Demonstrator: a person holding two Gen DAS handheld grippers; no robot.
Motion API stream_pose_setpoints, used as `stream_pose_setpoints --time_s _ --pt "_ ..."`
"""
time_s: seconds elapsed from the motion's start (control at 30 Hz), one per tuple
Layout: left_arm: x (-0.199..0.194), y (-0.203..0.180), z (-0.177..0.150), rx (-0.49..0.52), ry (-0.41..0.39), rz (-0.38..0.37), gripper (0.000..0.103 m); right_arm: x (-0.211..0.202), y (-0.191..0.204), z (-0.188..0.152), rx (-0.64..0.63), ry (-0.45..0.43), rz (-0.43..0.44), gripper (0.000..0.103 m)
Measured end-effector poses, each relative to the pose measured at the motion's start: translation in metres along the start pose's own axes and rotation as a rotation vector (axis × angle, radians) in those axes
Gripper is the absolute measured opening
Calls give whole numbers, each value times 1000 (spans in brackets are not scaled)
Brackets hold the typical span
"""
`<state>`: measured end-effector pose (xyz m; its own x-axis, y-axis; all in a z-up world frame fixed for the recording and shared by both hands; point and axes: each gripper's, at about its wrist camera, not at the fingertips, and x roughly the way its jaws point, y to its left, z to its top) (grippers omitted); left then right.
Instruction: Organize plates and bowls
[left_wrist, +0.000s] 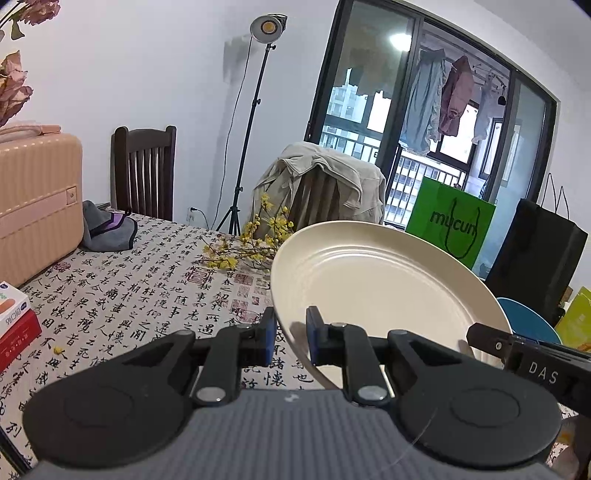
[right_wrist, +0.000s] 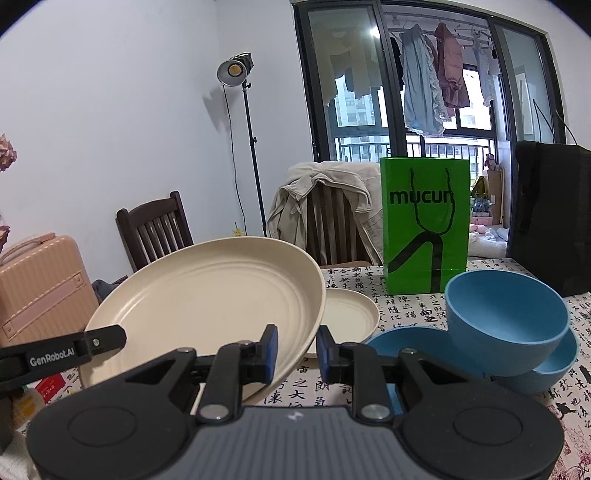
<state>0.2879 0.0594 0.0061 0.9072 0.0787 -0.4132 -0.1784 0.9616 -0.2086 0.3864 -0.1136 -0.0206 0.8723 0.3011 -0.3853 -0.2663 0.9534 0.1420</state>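
Observation:
A large cream plate (left_wrist: 369, 288) hangs tilted above the calligraphy-print tablecloth (left_wrist: 122, 295), held from both sides. My left gripper (left_wrist: 290, 332) is shut on its near left rim. My right gripper (right_wrist: 297, 350) is shut on the right rim of the same plate (right_wrist: 207, 302). Each view also shows the other gripper's black finger at the far rim. On the table beyond lies a smaller cream plate (right_wrist: 347, 314). To its right, a blue bowl (right_wrist: 506, 310) rests tilted in a second blue bowl (right_wrist: 550, 373), next to a blue plate (right_wrist: 406, 347).
A green paper bag (right_wrist: 424, 229) and a black bag (right_wrist: 550, 218) stand at the table's far edge. A peach suitcase (left_wrist: 37, 206), a grey cloth (left_wrist: 107, 229), yellow flower sprigs (left_wrist: 251, 243) and boxes (left_wrist: 14, 317) lie on the left. Chairs and a lamp stand (left_wrist: 251, 122) are behind.

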Motion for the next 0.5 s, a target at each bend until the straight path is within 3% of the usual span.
stream_pose_setpoints --time_s 0.5 --pt "-18 -16 -10 15 -11 -19 17 -22 -12 -8 14 -15 -10 22"
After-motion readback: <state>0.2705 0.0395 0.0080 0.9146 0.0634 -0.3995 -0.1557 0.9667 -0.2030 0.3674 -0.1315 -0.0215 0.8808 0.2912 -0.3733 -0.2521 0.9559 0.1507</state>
